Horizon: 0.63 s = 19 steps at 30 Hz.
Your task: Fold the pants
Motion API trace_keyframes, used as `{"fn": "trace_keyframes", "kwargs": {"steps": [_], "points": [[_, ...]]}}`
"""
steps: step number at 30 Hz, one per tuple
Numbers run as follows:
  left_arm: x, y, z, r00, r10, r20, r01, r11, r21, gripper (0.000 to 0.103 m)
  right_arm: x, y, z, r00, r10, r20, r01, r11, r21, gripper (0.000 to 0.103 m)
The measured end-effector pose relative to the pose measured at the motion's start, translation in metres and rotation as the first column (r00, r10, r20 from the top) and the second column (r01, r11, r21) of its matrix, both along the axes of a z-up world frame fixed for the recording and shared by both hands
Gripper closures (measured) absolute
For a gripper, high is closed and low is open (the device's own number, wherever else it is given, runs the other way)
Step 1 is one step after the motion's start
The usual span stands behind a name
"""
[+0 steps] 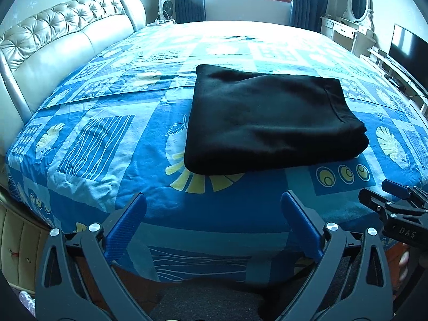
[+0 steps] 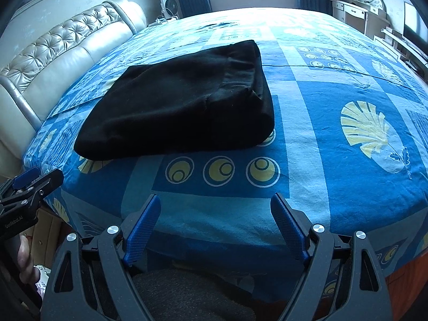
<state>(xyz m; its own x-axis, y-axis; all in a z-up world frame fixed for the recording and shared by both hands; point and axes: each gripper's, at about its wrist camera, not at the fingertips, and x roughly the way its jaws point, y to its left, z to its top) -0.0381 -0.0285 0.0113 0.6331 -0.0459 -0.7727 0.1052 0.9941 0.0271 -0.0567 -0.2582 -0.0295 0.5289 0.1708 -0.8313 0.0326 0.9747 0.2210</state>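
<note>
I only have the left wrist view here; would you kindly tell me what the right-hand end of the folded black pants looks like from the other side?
Observer: In the right wrist view the black pants show a gathered band along that end, with a small pucker at its near corner.
Operator: Thank you. Is my left gripper visible from there?
Observer: Yes, the left gripper shows at the lower left edge, off the pants, with a hand below it.
Operator: And is the right gripper holding anything?
Observer: No, the right gripper is open over the bedspread, short of the three yellow circles.
</note>
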Motion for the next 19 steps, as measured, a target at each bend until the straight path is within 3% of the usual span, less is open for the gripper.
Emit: {"fn": "trace_keyframes", "kwargs": {"steps": [6, 11, 13, 16, 19], "points": [[0.003, -0.003, 0.001, 1.000, 0.021, -0.012, -0.021, 0.999, 0.037, 0.003, 0.000, 0.001, -0.002, 1.000, 0.005, -0.006, -0.005, 1.000, 0.006, 0.020], [0.009, 0.012, 0.015, 1.000, 0.009, -0.010, -0.010, 0.991, -0.131, 0.003, -0.001, 0.002, 0.000, 1.000, 0.022, -0.001, -0.022, 1.000, 0.023, 0.020], [0.018, 0.020, 0.024, 1.000, 0.018, 0.005, -0.017, 0.988, -0.153, 0.003, -0.001, 0.000, 0.009, 1.000, 0.026, 0.016, -0.027, 0.998, 0.051, 0.020], [0.047, 0.048, 0.036, 0.996, 0.062, 0.058, -0.052, 0.986, -0.159, 0.003, 0.013, -0.008, 0.036, 0.996, 0.037, 0.077, -0.045, 0.993, 0.105, 0.020], [0.096, 0.085, 0.031, 0.981, 0.169, 0.099, -0.159, 0.982, -0.104, 0.003, 0.050, -0.025, 0.062, 0.986, 0.029, 0.165, -0.043, 0.996, 0.081, 0.016]]}}
